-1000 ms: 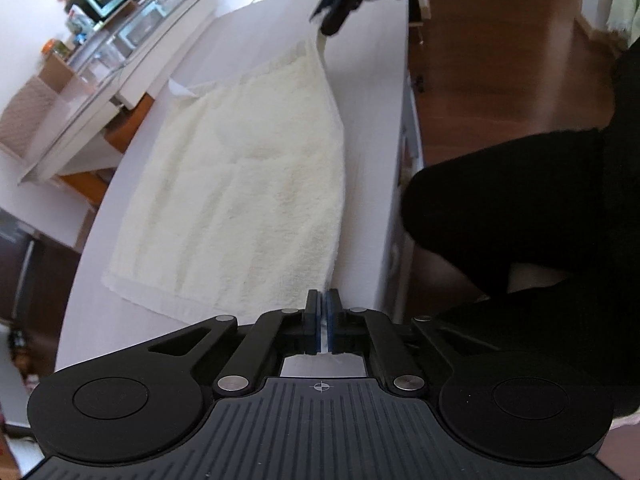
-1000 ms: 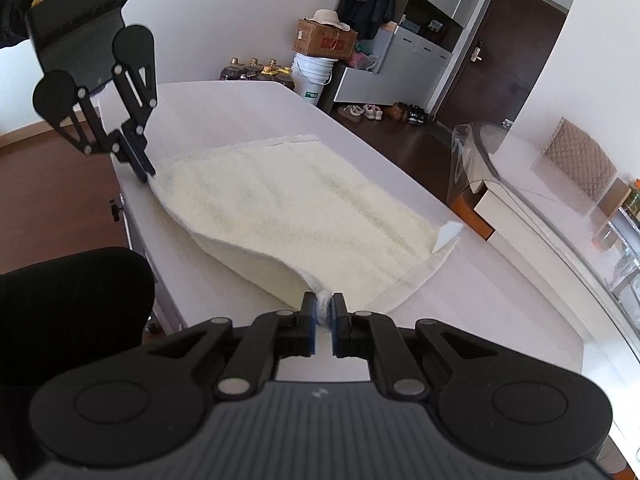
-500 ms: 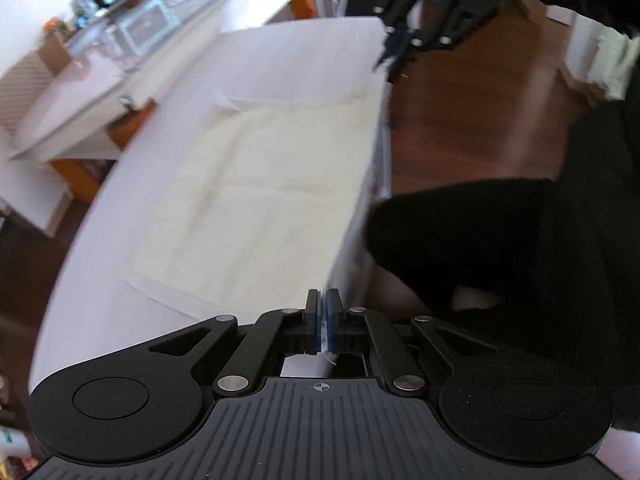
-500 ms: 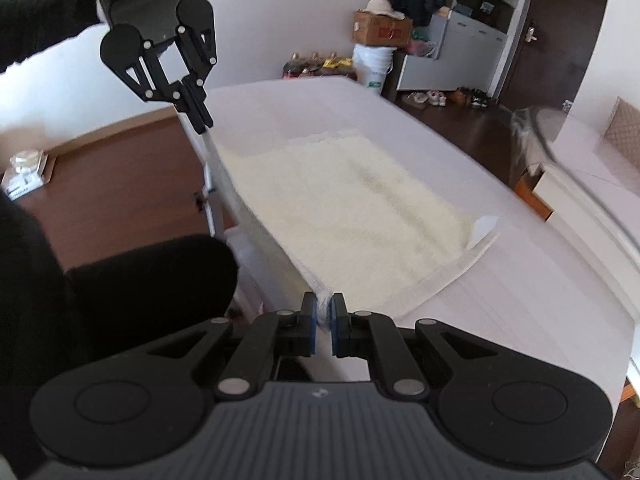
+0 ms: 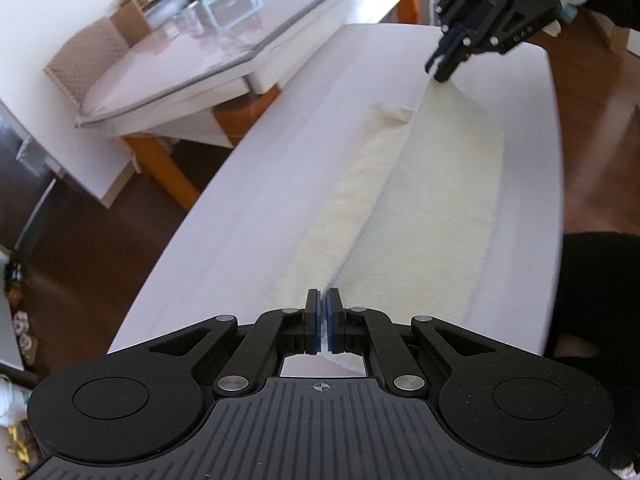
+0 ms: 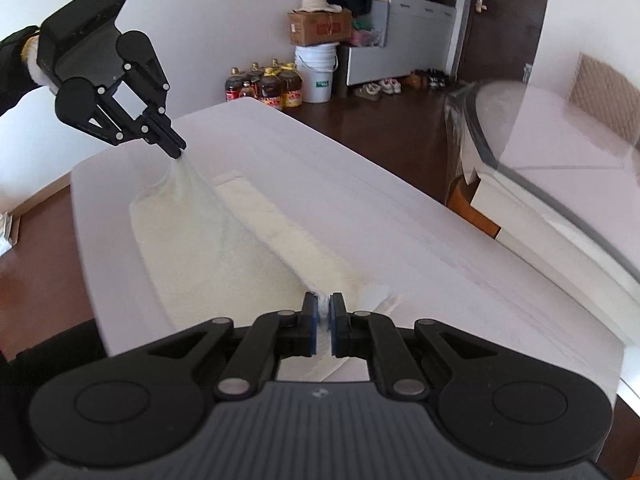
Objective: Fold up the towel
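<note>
Cream terry towel [image 5: 436, 200] half-lifted over white table [image 5: 256, 200], near corners pinched in closed left gripper [image 5: 323, 320] and right gripper [image 6: 323, 318]. Best carried level, edge taut, onto far hem.

No legible text anywhere (bottle labels [image 6: 276, 88], box [image 6: 320, 28] print too blurred)

Towel [image 5: 432, 208] on table [image 5: 280, 152]
</note>
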Action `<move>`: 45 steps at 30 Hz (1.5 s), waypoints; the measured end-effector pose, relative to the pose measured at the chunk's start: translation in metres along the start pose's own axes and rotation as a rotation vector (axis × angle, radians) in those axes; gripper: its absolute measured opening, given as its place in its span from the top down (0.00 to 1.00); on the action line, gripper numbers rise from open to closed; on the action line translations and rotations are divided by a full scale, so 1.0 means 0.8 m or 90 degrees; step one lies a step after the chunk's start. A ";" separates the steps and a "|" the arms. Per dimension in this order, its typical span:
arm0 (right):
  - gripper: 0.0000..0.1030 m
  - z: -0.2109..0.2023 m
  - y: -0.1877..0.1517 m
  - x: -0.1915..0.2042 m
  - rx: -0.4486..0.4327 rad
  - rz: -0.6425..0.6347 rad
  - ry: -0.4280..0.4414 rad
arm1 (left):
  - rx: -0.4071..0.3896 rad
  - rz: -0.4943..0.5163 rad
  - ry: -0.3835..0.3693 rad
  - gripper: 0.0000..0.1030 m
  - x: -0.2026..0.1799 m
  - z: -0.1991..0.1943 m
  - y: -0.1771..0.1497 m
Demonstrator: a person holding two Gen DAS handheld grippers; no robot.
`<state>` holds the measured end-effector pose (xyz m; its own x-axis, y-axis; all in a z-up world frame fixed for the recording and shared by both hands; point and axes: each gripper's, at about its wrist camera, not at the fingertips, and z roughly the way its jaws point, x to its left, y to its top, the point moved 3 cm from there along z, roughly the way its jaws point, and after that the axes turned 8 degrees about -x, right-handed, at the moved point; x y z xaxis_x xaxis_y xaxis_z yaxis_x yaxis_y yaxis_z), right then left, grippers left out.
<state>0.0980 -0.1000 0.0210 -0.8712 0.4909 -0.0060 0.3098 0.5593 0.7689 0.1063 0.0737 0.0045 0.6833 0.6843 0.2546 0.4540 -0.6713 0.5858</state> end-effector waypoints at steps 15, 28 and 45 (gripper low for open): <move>0.90 0.078 -0.023 -0.046 0.040 0.045 -0.033 | 0.018 -0.055 0.014 0.91 0.037 0.073 -0.022; 0.57 0.023 -0.014 -0.028 -0.033 0.077 -0.093 | 0.002 -0.101 0.095 0.57 0.041 0.040 -0.044; 0.66 0.107 0.028 0.240 -0.046 -0.185 0.004 | -0.002 -0.198 0.249 0.01 0.008 -0.083 -0.127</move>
<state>-0.0296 0.0641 -0.0175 -0.9220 0.3128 -0.2282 0.0198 0.6267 0.7790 0.0263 0.1650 -0.0024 0.2509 0.9075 0.3368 0.6003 -0.4188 0.6813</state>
